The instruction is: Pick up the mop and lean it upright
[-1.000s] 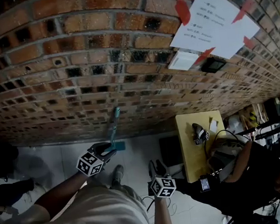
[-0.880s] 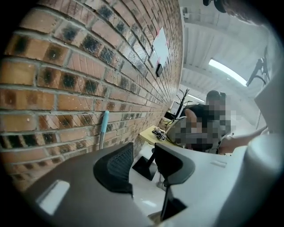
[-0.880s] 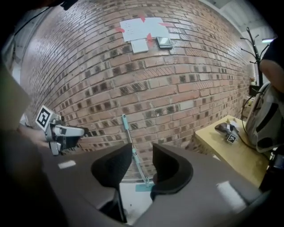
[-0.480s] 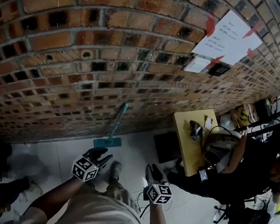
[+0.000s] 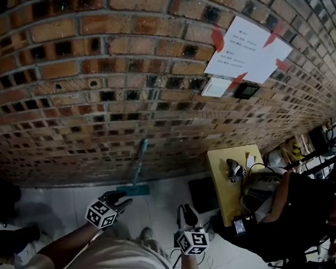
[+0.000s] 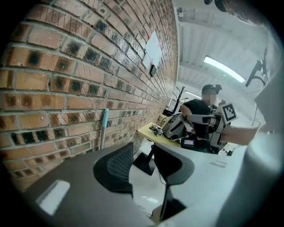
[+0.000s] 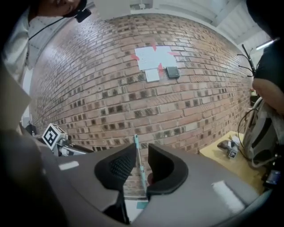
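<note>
Plainly, the left gripper (image 6: 142, 165) holds its jaws apart with nothing between them. The right gripper (image 7: 140, 167) is closing its jaws, also on nothing; the mop (image 7: 137, 150) only shows through the gap, well beyond them. It leans upright against the brick wall (image 5: 90, 79), its teal head apparently on the floor, just ahead of the left gripper. A yellow table (image 5: 224, 182) stands to the right.

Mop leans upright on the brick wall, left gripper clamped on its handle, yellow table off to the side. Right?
Not the grip. The left gripper view shows the left gripper with jaws apart and empty; the mop leans free against the brick wall, apart from that gripper. The rest holds.
</note>
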Tool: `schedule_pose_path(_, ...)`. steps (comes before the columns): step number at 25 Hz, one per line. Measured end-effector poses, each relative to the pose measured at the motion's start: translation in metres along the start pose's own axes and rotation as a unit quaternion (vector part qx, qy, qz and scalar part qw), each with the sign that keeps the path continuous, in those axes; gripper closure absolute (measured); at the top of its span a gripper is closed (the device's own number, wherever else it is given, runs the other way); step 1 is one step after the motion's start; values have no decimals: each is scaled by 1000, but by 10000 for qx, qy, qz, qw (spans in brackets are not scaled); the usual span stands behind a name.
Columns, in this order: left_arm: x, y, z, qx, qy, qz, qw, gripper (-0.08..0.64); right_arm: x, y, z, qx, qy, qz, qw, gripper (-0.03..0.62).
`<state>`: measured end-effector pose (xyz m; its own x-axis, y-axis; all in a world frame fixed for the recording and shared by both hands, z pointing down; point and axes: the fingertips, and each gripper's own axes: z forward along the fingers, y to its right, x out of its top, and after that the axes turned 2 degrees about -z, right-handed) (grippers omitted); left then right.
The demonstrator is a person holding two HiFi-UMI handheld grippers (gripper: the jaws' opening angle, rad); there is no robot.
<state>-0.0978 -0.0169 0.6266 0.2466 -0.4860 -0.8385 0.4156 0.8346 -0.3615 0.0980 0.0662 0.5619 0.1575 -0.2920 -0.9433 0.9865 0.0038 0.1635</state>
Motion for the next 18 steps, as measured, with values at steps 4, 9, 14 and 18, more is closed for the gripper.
schedule_pose_path(4, 13, 12, 14, 287, 147, -39, 9995, 402, 27, 12, 0, 319, 333, -269, 9986, 512)
schedule_pose_path(9, 13, 31, 40, 522, 152, -78, 9985, 402, 22, 30, -16, 594, 408, -380, 9967, 540)
schedule_pose_path(14, 15, 55, 71, 598, 162, -29, 9981, 403, 8, 67, -36, 654, 315, -330, 9968, 565)
schedule_pose_path(18, 15, 77, 95, 534, 169, -13, 9984, 405, 10, 97, -49, 563, 317, -390, 9972, 569)
